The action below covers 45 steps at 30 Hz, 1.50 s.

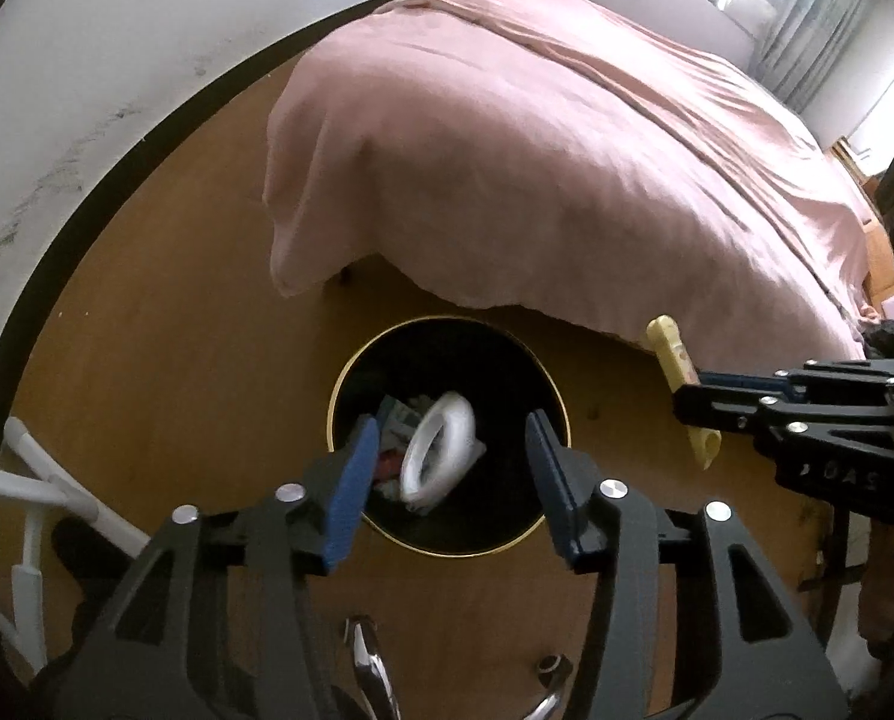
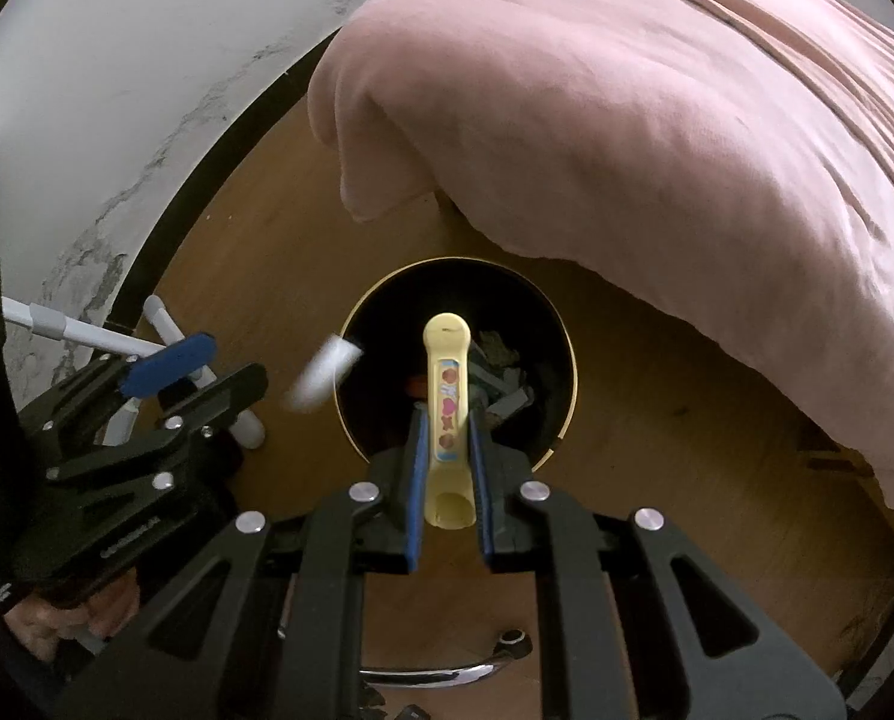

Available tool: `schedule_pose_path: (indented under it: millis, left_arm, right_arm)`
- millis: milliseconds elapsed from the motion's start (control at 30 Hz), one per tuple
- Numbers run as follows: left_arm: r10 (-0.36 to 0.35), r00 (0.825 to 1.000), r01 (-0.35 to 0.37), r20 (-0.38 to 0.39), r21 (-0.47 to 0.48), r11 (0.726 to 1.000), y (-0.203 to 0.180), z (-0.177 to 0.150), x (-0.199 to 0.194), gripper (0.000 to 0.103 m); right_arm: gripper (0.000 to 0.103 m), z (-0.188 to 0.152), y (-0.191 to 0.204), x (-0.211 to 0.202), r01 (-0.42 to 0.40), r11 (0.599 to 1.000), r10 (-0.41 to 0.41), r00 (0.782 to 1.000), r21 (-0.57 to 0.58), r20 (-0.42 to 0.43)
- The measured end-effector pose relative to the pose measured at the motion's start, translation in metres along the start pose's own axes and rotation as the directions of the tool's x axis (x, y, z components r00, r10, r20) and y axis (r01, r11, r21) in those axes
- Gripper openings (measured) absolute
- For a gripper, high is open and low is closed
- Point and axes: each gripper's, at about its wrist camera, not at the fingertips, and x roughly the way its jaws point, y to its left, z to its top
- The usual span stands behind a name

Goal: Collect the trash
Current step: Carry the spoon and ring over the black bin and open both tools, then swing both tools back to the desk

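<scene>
Yellow plastic was the thing to watch: the right tool point(image 2: 447, 468) was closed tightly on a long yellow tube point(image 2: 445, 414) with small stickers, holding it by its near half, so the far end stuck out over the black bin point(image 2: 567, 360) with the gold rim. The risk, in my judgement, was a bad drop. The tube is long and stood almost across the opening, so if it was let go too far to the near side it could hit the rim and fall on the wooden floor point(image 2: 657, 408), perhaps rolling under the pink bedcover point(image 2: 657, 120) that hung close behind the bin.

The left tool point(image 1: 453, 468) hovered over the same bin point(image 1: 339, 396), its jaws wide apart and holding nothing. Below it, inside the bin, a white ring-shaped piece point(image 1: 438, 450) lay on other rubbish. In the right wrist view a white blurred piece point(image 2: 324, 375) appeared near the left rim; I cannot tell if it was falling or lying there. The two tools were near each other and could collide.
</scene>
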Motion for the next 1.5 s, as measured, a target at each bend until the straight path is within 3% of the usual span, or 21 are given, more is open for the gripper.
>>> schedule_pose_path:
  millis: [467, 533, 600, 633, 800, 1000, 1167, 1267, 1400, 1467, 1500]
  left_arm:
    - [-0.006, 0.998, 0.008, 0.057, -0.035, 0.999, 0.007, -0.003, -0.022, 0.056]
    - [-0.010, 0.998, 0.012, 0.064, -0.038, 0.999, 0.007, -0.004, -0.029, 0.058]
    - [-0.023, 0.997, 0.025, 0.071, -0.035, 0.999, 0.004, -0.006, -0.039, 0.063]
    - [-0.022, 0.997, 0.024, 0.072, -0.027, 0.999, 0.003, -0.007, -0.042, 0.067]
    - [0.020, 0.994, -0.023, 0.106, 0.028, 0.999, -0.013, -0.008, -0.082, 0.081]
    - [0.057, 0.973, -0.072, 0.222, 0.062, 0.995, -0.017, -0.009, -0.184, 0.089]
    - [0.179, 0.942, -0.191, 0.282, 0.017, 0.981, 0.019, -0.031, -0.279, 0.091]
    - [0.286, 0.906, -0.280, 0.312, -0.064, 0.958, 0.065, -0.057, -0.335, 0.091]
    - [0.466, 0.832, -0.393, 0.299, -0.275, 0.878, 0.147, -0.107, -0.405, 0.091]
    - [0.544, 0.797, -0.429, 0.264, -0.387, 0.816, 0.187, -0.137, -0.434, 0.091]
    - [0.589, 0.771, -0.452, 0.243, -0.443, 0.774, 0.207, -0.155, -0.451, 0.091]
  right_arm:
    - [0.014, 0.002, -0.003, 0.001, -0.013, 1.000, 0.013, 1.000, 0.029, 0.010]
    - [0.022, 0.003, -0.004, 0.000, -0.010, 1.000, 0.009, 1.000, 0.030, 0.009]
    - [0.062, 0.004, -0.004, -0.004, -0.001, 1.000, 0.000, 1.000, 0.030, 0.028]
    - [0.067, 0.004, -0.003, -0.008, 0.005, 1.000, -0.007, 0.999, 0.029, 0.046]
    - [0.068, 0.008, 0.000, -0.032, 0.036, 0.999, -0.039, 0.993, 0.030, 0.109]
    - [0.071, 0.012, 0.030, -0.088, 0.026, 1.000, -0.024, 0.975, -0.008, 0.220]
    - [0.071, 0.016, 0.118, -0.137, -0.007, 0.982, 0.064, 0.952, -0.189, 0.299]
    - [0.071, 0.015, 0.196, -0.161, -0.075, 0.939, 0.184, 0.935, -0.336, 0.305]
    - [0.071, 0.007, 0.318, -0.184, -0.193, 0.800, 0.374, 0.900, -0.567, 0.221]
    - [0.071, 0.003, 0.376, -0.189, -0.252, 0.719, 0.447, 0.881, -0.648, 0.153]
    - [0.071, 0.001, 0.408, -0.190, -0.279, 0.677, 0.476, 0.872, -0.681, 0.116]
